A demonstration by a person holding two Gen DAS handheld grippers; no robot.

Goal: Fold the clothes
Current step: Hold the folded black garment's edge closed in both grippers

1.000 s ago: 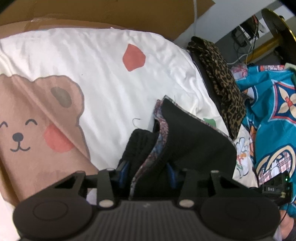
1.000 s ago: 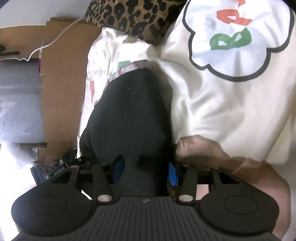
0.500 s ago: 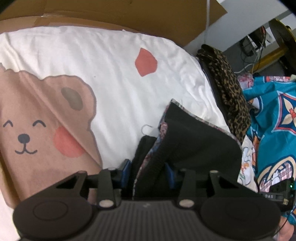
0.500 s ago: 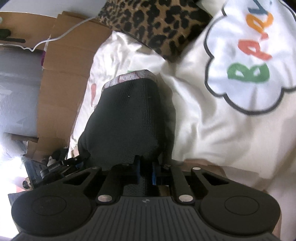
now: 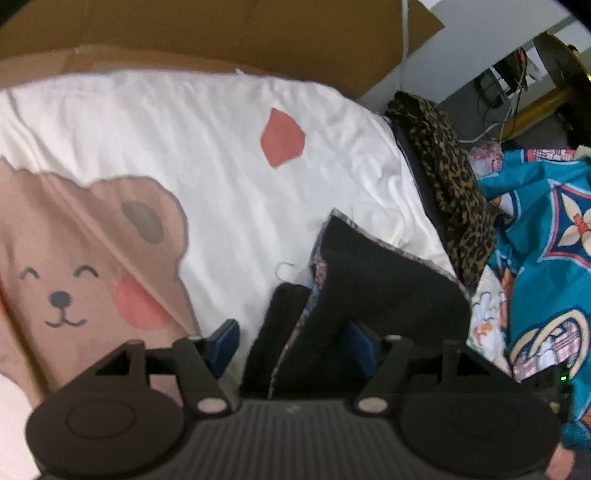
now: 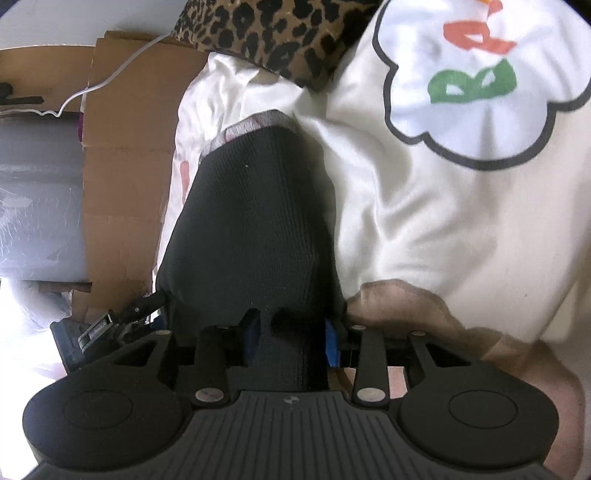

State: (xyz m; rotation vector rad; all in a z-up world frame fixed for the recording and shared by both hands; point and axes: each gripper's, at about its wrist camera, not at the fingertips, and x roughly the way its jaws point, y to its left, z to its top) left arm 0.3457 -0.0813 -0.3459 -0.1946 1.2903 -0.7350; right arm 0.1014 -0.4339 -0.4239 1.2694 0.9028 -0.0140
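Observation:
A folded black garment point(image 5: 388, 288) with a patterned lining edge point(image 5: 317, 273) lies on the white bear-print sheet point(image 5: 221, 177). My left gripper point(image 5: 291, 343) stands over its near end and its jaws are opening. The left blue pad point(image 5: 225, 343) is off the cloth, and the garment's fold rises between the fingers. In the right wrist view the same black garment point(image 6: 258, 221) runs away from my right gripper point(image 6: 291, 338). Its jaws are opening too, with a band of the black cloth lying between the blue pads point(image 6: 332, 343).
A leopard-print garment point(image 5: 450, 177) point(image 6: 266, 33) lies at the sheet's far edge. A teal patterned cloth point(image 5: 546, 240) sits to the right. Brown cardboard point(image 5: 221, 33) point(image 6: 122, 184) borders the sheet, and a white cable point(image 6: 110, 77) crosses it.
The left jaws have spread and the left pad has come away from the black cloth. The right jaws pinched nearly shut on the cloth half a second ago and have since widened.

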